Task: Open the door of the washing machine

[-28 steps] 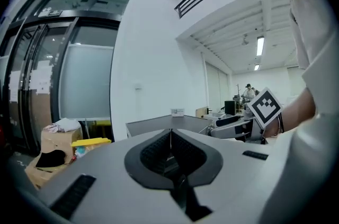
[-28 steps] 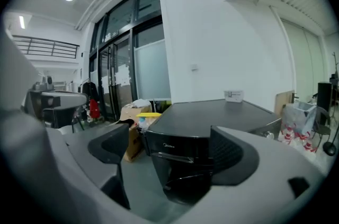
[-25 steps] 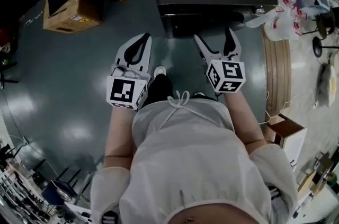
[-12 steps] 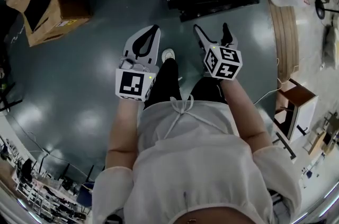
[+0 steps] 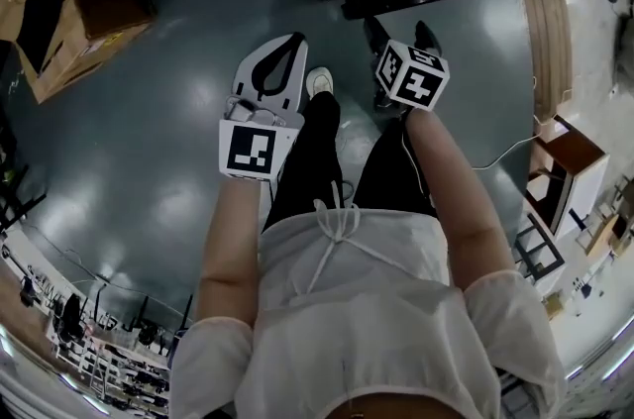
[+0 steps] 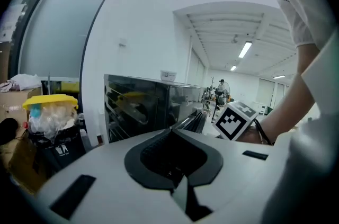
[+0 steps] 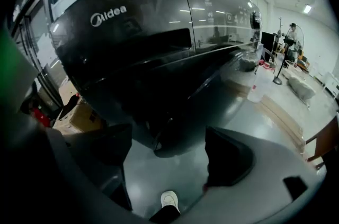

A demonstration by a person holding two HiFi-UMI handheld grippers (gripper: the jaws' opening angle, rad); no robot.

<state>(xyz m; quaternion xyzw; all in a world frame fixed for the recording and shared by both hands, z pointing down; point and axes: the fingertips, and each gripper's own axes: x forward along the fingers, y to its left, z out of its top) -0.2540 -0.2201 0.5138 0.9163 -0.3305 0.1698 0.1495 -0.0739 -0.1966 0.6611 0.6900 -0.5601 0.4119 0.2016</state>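
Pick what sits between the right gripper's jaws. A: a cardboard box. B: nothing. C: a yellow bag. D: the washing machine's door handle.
B: the right gripper has its jaws apart, having just closed slightly, with only floor and a white shoe beyond them; the washing machine is ahead, untouched.

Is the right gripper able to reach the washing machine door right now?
Probably yes: the right gripper, its empty jaws apart though they have just closed slightly, hangs close before the washing machine door; only floor lies between.
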